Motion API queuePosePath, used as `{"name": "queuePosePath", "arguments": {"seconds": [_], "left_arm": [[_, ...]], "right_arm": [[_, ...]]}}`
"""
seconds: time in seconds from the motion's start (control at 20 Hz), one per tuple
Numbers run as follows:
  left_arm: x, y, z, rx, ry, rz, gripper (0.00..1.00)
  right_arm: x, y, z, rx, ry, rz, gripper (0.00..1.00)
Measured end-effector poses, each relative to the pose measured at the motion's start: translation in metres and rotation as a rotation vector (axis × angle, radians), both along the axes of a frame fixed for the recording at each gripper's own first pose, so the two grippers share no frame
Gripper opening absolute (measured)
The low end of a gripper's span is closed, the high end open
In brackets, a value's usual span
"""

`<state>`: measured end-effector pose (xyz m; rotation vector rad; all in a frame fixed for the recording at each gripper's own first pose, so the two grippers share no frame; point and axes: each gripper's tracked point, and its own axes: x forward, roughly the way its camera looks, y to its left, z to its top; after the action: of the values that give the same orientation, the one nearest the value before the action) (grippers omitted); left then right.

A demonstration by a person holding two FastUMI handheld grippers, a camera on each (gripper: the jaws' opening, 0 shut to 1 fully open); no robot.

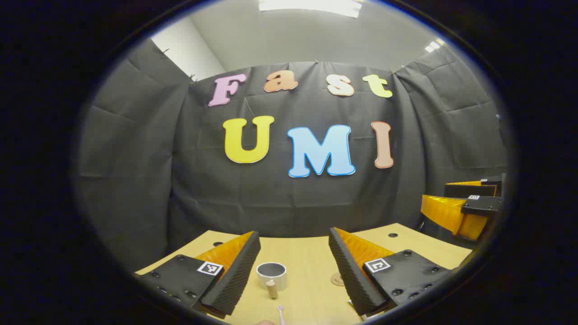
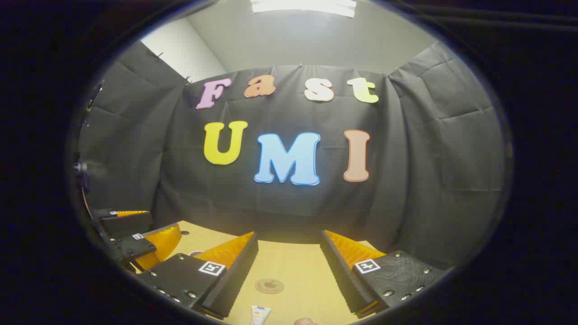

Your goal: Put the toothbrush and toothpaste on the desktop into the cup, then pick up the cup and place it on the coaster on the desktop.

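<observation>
Fingers on both grippers stood wide apart, holding nothing. Left gripper (image 1: pixel 293 271) hung above the near bench edge, aimed level at the back wall; right gripper (image 2: pixel 289 271) the same, off to its side and well apart.

Between the left fingers I saw the cup (image 1: pixel 271 274) upright on the bench (image 1: pixel 307 253), mouth open and nothing visible in it, so my read was no step done yet. Just in front of it stood a small tan peg-like thing (image 1: pixel 272 289); couldn't tell what it was. Toothbrush (image 1: pixel 281 313) lay near the bottom edge, mostly cut off, head toward the cup. Coaster (image 1: pixel 337 279) sat flat to the right, half hidden behind my right-hand finger.

Right gripper view had the coaster (image 2: pixel 269 285) centred between the fingers and the toothpaste (image 2: pixel 260 314) lying flat close in. The split looked sensible: brush to the left gripper, paste to the right.

Room: bench was bare around cup and coaster, so straight drops looked fine. Far bench edge met the wall cloth just behind. Both targets sat low and close, so I judged I'd need to tilt down first.
</observation>
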<state>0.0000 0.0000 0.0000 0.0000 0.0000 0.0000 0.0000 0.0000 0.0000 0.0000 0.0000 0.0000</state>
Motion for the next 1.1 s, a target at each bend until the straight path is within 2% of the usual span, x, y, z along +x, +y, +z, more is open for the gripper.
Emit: {"name": "queuePosePath", "arguments": {"seconds": [0.45,0.75,1.1], "left_arm": [[0.004,0.007,-0.020,0.005,0.067,0.013,1.00],[0.006,0.013,-0.046,-0.019,0.149,0.016,1.00],[0.003,0.019,-0.128,-0.068,0.406,0.004,1.00]], "right_arm": [[0.002,0.002,-0.031,-0.036,0.115,0.005,0.89],[0.008,0.009,-0.058,0.004,0.221,0.028,0.89],[0.003,0.029,-0.132,0.047,0.496,0.072,0.89]]}}
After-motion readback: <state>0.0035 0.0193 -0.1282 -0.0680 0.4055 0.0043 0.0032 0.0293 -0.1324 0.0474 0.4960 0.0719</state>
